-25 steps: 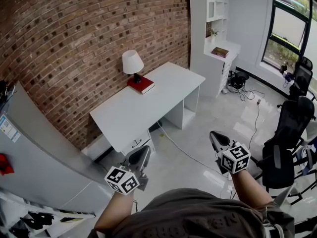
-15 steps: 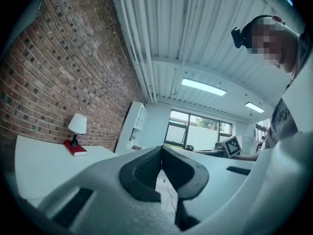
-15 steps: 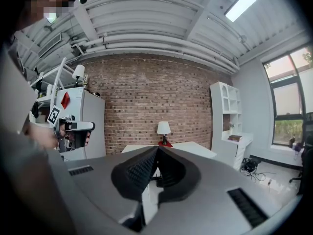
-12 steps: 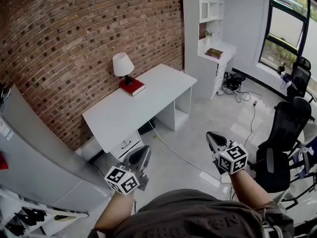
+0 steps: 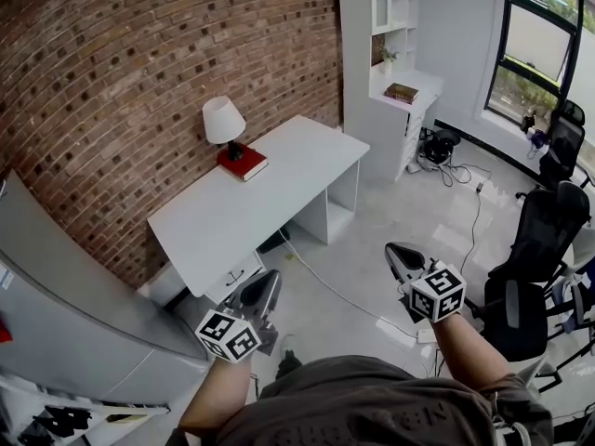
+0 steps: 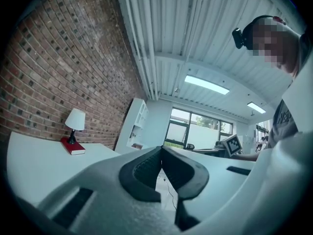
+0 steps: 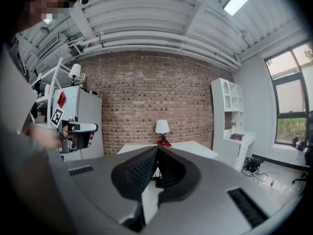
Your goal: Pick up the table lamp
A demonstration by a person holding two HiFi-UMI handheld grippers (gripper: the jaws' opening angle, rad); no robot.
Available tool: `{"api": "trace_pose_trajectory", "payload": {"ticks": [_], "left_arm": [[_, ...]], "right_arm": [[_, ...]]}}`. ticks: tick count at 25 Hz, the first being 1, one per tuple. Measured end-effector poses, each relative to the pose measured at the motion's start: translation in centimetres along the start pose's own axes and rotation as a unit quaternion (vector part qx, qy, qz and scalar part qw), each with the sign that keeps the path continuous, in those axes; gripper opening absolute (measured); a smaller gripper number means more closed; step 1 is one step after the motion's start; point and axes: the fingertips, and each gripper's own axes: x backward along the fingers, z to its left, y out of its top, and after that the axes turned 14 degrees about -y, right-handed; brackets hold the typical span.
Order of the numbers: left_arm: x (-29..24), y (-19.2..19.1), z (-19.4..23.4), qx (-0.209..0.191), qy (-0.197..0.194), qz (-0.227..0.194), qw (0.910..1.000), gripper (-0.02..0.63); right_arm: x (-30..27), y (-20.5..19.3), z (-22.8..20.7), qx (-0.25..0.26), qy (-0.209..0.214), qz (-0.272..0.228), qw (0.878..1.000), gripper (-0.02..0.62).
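A table lamp (image 5: pixel 224 124) with a white shade and dark base stands on a red book (image 5: pixel 243 163) at the far edge of a white desk (image 5: pixel 242 212), against the brick wall. The same lamp (image 6: pixel 75 122) appears far off to the left in the left gripper view, and small and straight ahead as the lamp (image 7: pixel 162 128) in the right gripper view. My left gripper (image 5: pixel 270 282) is shut and empty, near the desk's front corner. My right gripper (image 5: pixel 398 252) is shut and empty too, out over the floor to the right. Both are well short of the lamp.
A white bookcase (image 5: pixel 390 72) stands right of the desk. Black office chairs (image 5: pixel 535 268) are at the right, with cables (image 5: pixel 465 179) across the floor. A grey cabinet (image 5: pixel 65 295) fills the left. A drawer unit (image 5: pixel 232 272) sits under the desk.
The desk and lamp have slid left and slightly up in the head view as I moved forward. Both grippers stay shut and hold their places in the view.
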Motion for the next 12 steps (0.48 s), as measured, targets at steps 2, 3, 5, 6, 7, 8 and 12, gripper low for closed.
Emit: {"api": "trace_pose_trajectory", "payload": {"ticks": [2, 3, 5, 6, 7, 8, 12], "left_arm": [[-0.4, 0.0, 2.7, 0.003, -0.007, 0.001, 1.0000, 0.005], [-0.7, 0.1, 4.2, 0.004, -0.012, 0.001, 0.9999, 0.005], [-1.4, 0.4, 7.6, 0.005, -0.022, 0.002, 0.9997, 0.005], [-1.8, 0.6, 9.6, 0.005, -0.028, 0.003, 0.9996, 0.005], [-2.3, 0.9, 11.6, 0.005, -0.033, 0.006, 0.9994, 0.005], [-2.7, 1.3, 13.6, 0.005, -0.040, 0.009, 0.9992, 0.005], [-5.2, 3.6, 21.7, 0.005, -0.070, 0.023, 0.9973, 0.005]], "right_arm": [[-2.6, 0.2, 0.3, 0.001, -0.002, 0.002, 1.000, -0.006], [-4.0, 0.3, 0.4, 0.002, -0.004, 0.002, 1.000, -0.006], [-7.3, 0.7, 0.6, 0.004, -0.010, 0.000, 1.000, -0.006], [-9.1, 0.9, 0.8, 0.004, -0.013, -0.001, 1.000, -0.006], [-10.9, 1.2, 1.1, 0.003, -0.017, -0.002, 1.000, -0.006], [-12.8, 1.5, 1.4, 0.000, -0.020, -0.002, 1.000, -0.006], [-20.3, 3.6, 1.9, -0.001, -0.038, -0.006, 0.999, -0.006]]}}
